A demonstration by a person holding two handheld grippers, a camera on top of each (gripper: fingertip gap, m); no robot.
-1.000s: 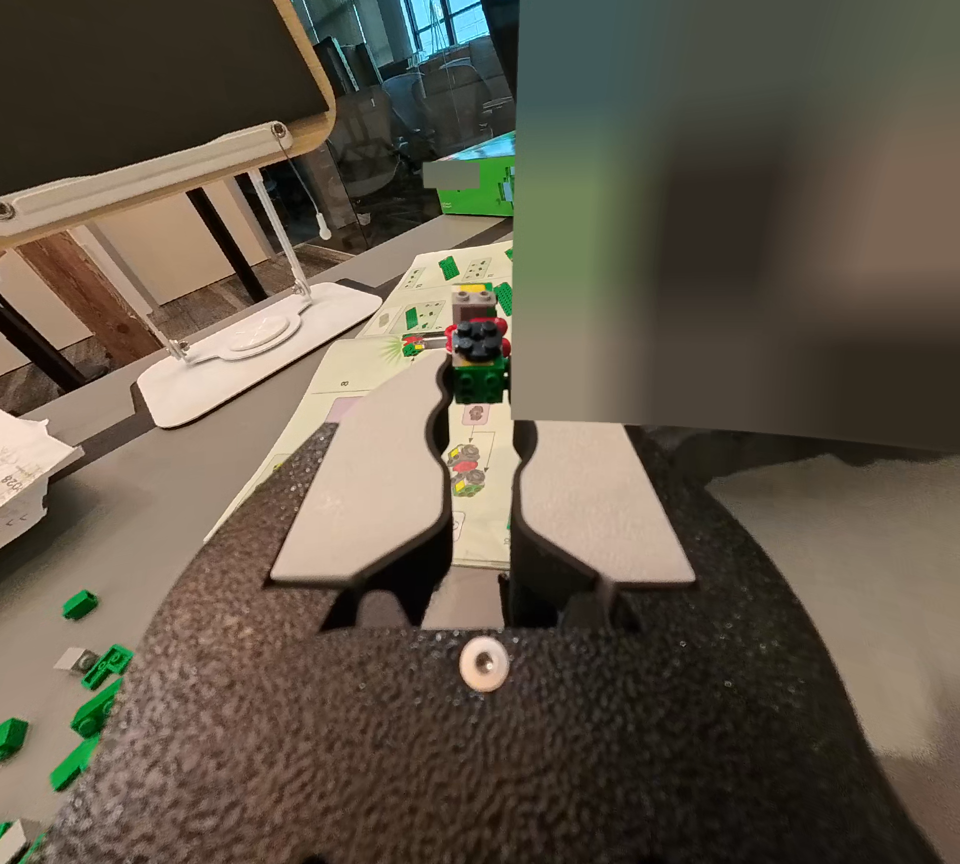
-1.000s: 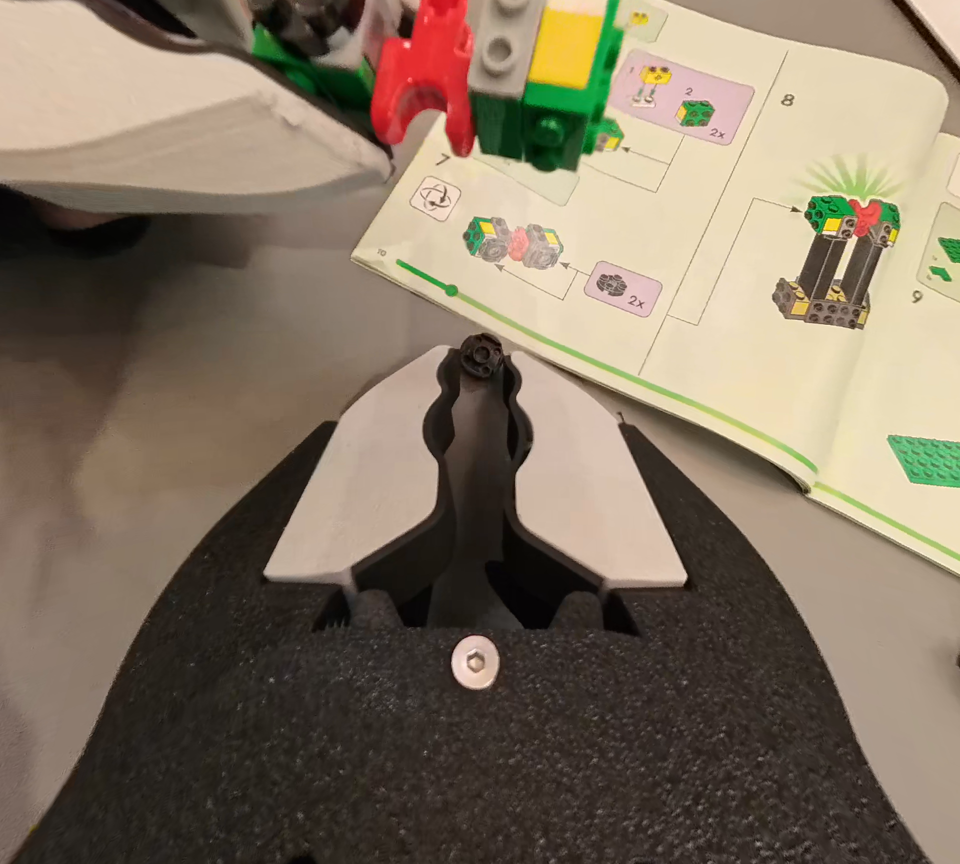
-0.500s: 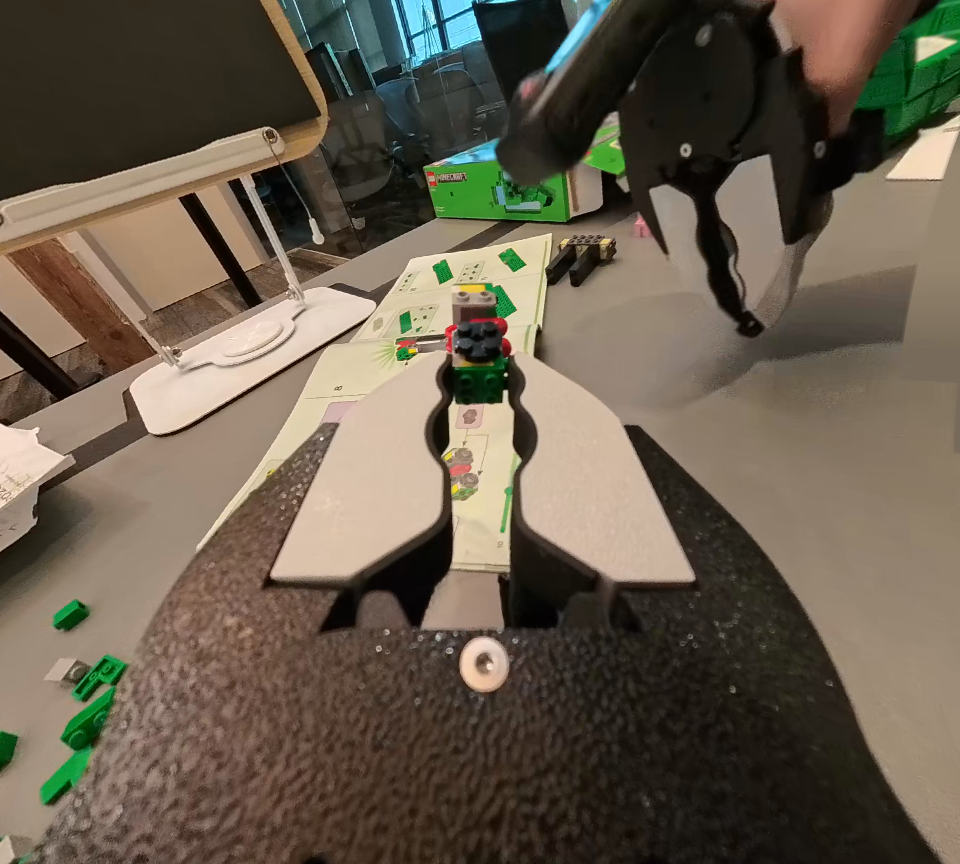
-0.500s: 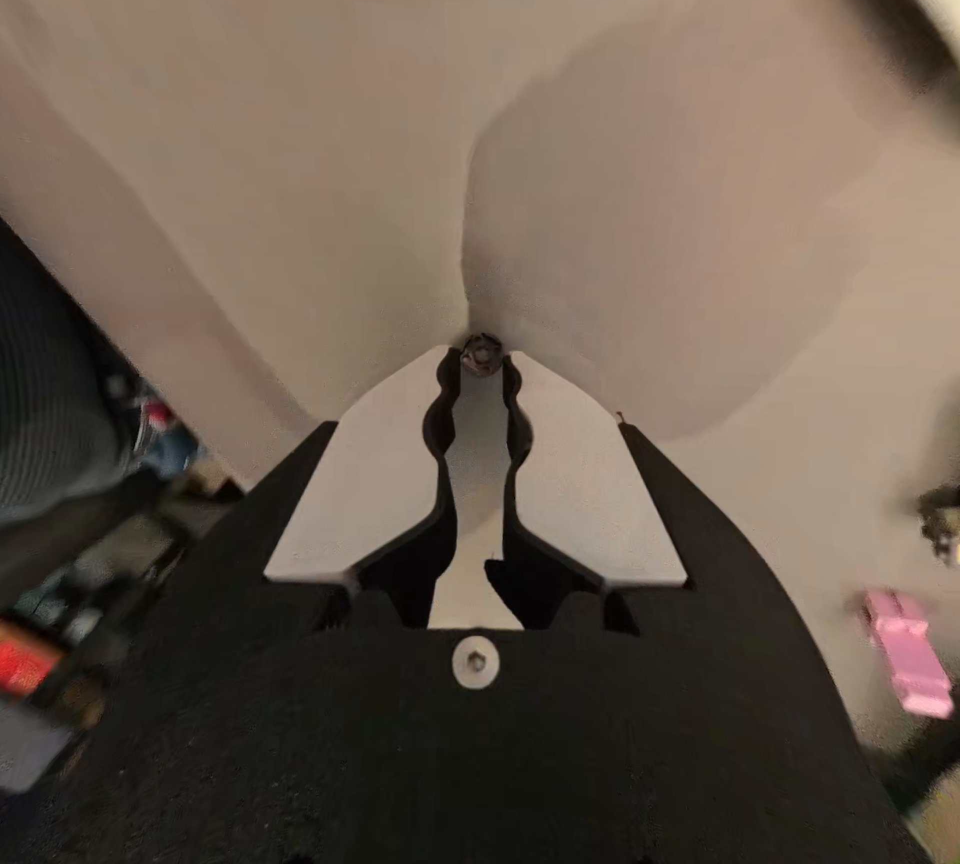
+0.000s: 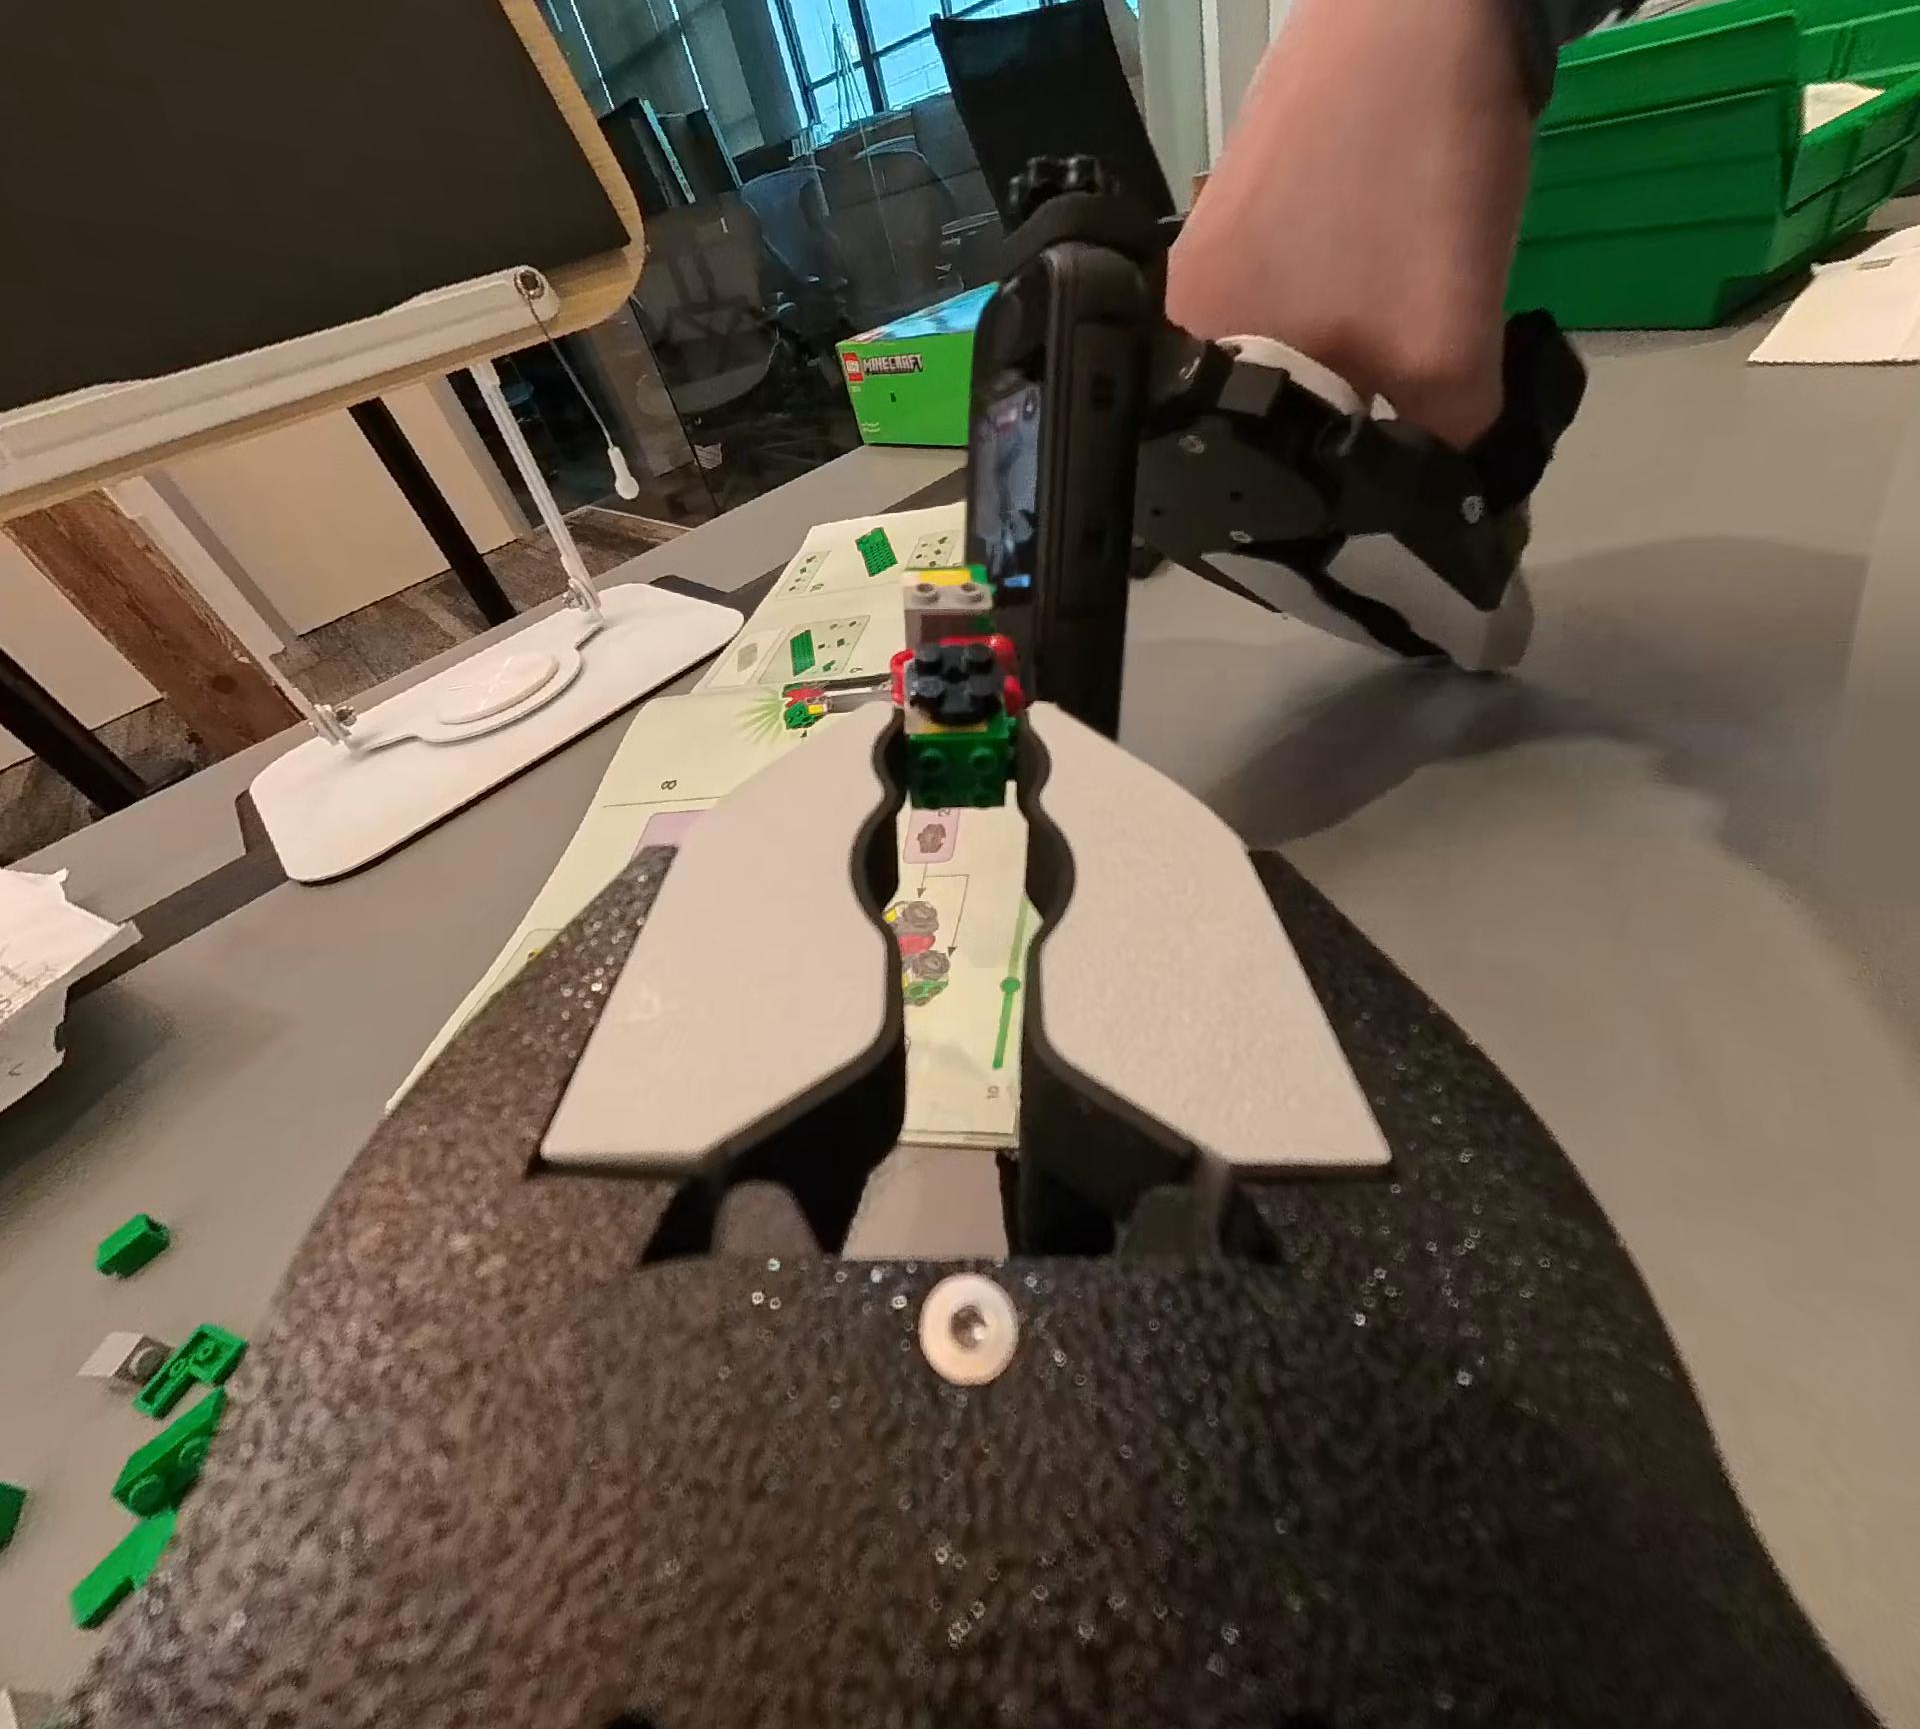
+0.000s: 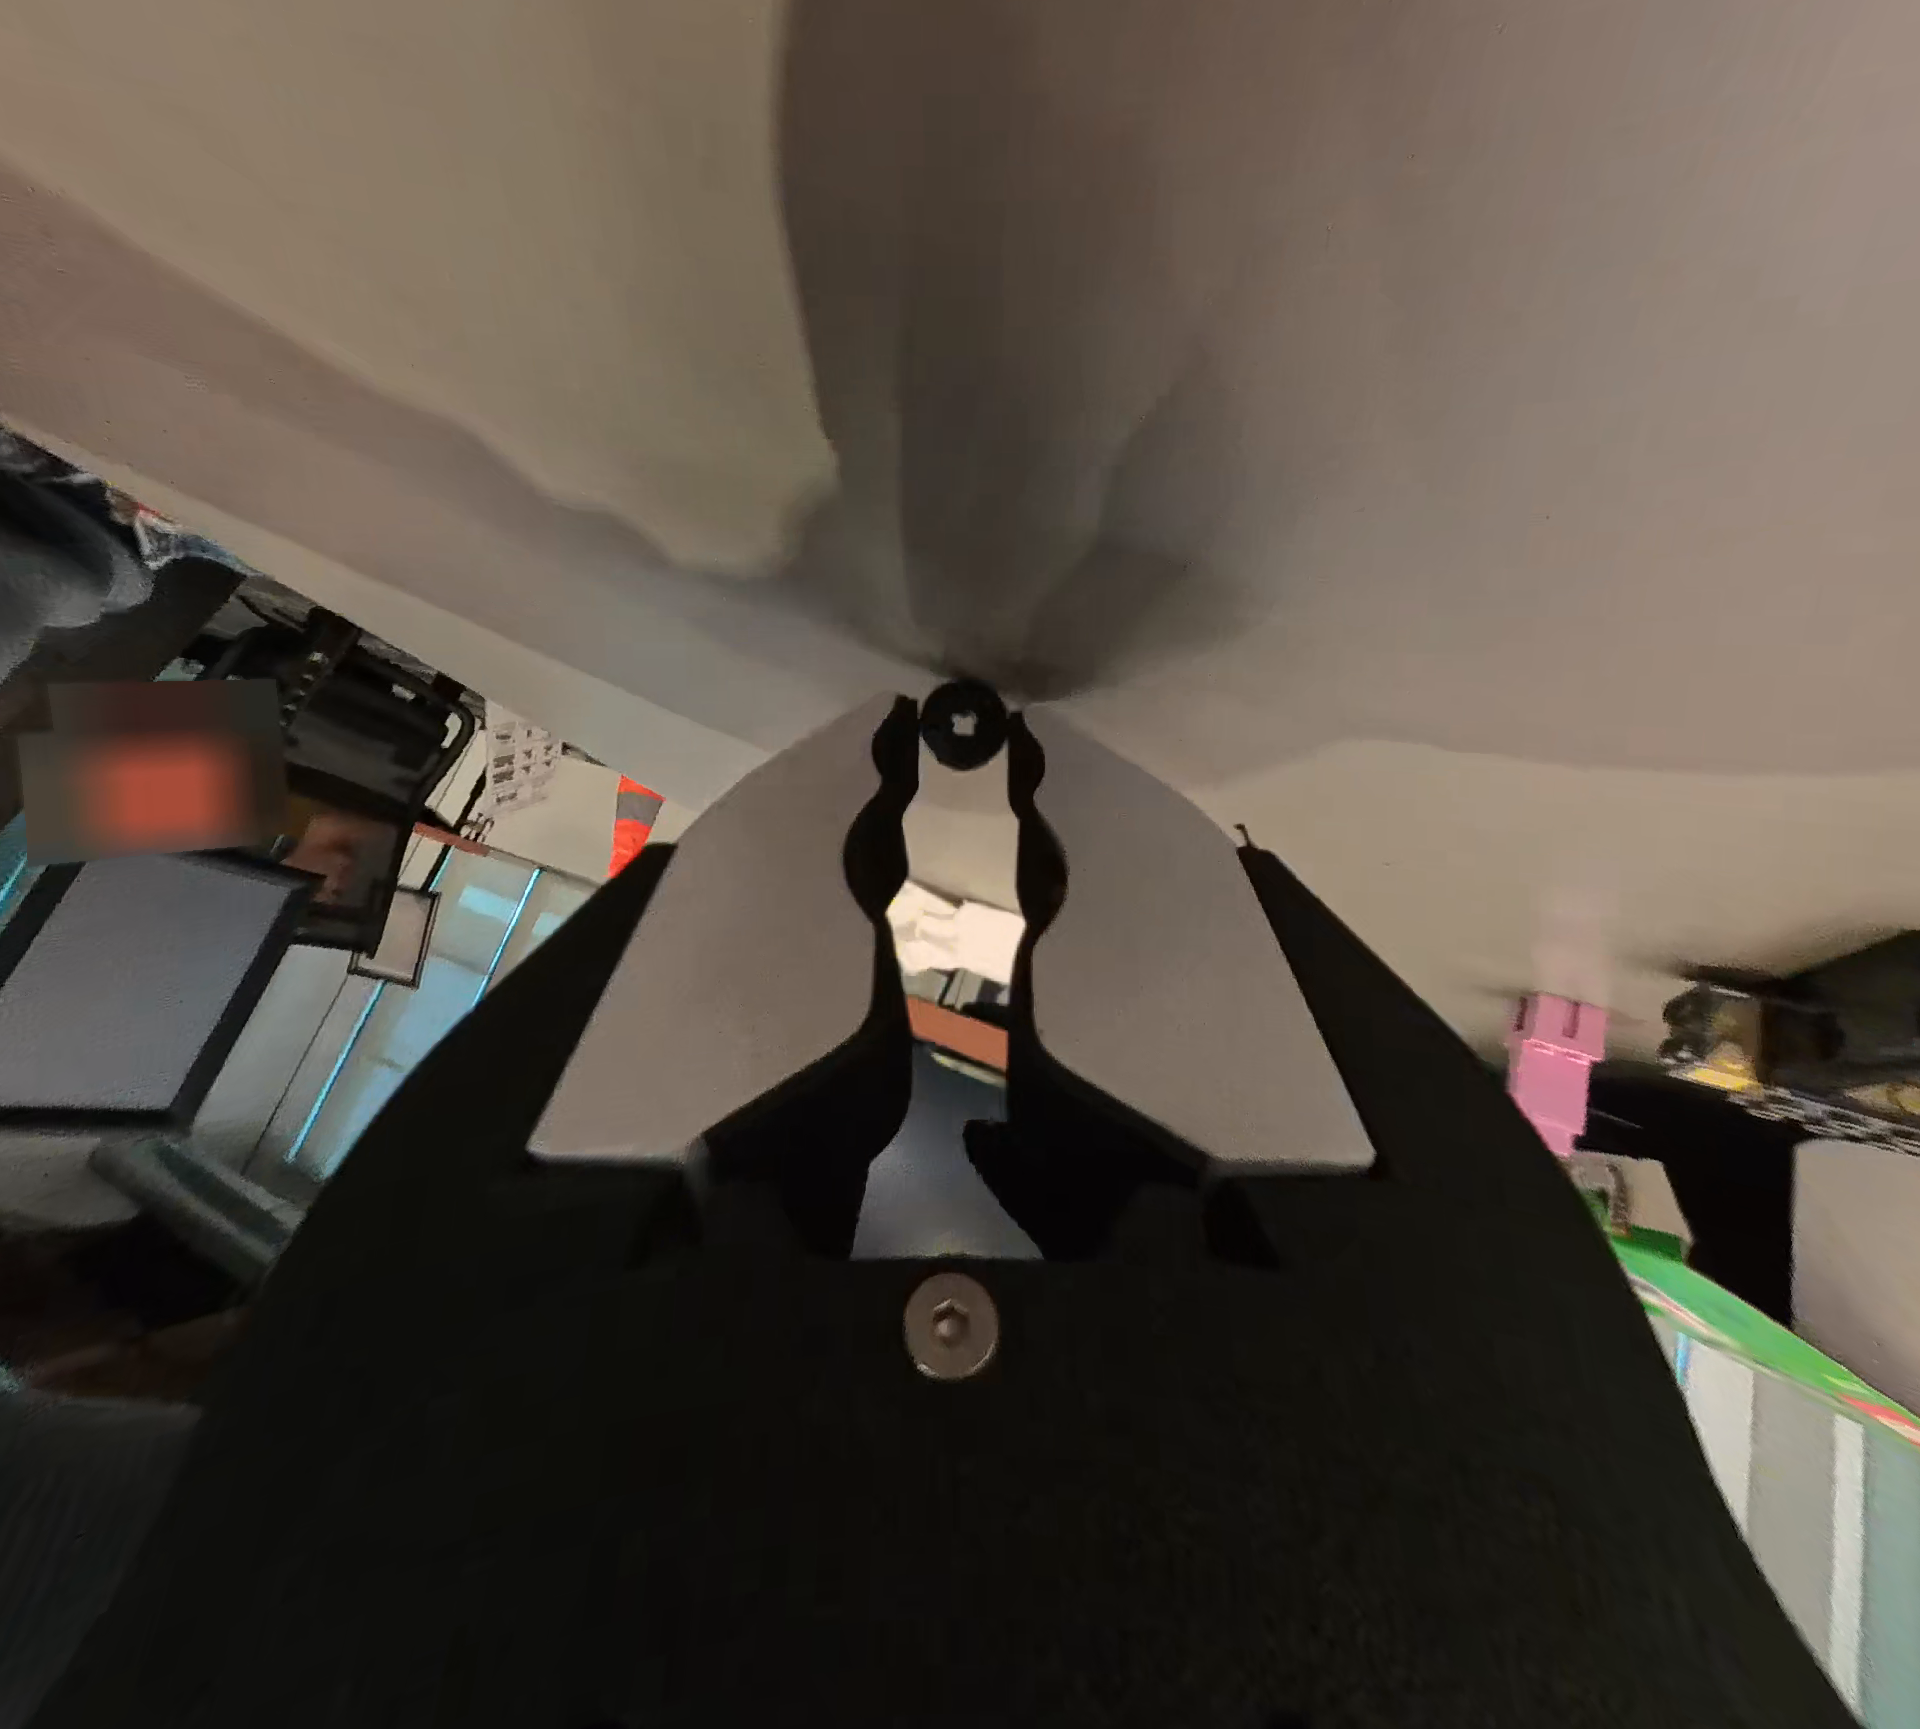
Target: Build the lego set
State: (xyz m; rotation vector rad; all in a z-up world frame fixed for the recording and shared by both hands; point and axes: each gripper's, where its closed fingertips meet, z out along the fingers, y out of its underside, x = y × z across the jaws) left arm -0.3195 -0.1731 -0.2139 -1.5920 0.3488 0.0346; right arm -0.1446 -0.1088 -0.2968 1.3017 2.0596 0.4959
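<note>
The left jaws (image 5: pixel 958 749) pinch the green base of a small brick assembly (image 5: pixel 956 703) at their tips. Its long axis runs straight ahead of the jaws, away from the camera, with a black studded round plate (image 5: pixel 954 680) facing up and a grey-and-yellow block at the far end. Below the jaws lies the open instruction booklet (image 5: pixel 727 744) on the grey surface (image 5: pixel 1558 848). The right jaws (image 6: pixel 958 734), nearly closed, grip a small black round piece (image 6: pixel 958 737) at their tips, its flat face toward the camera, against the surface.
</note>
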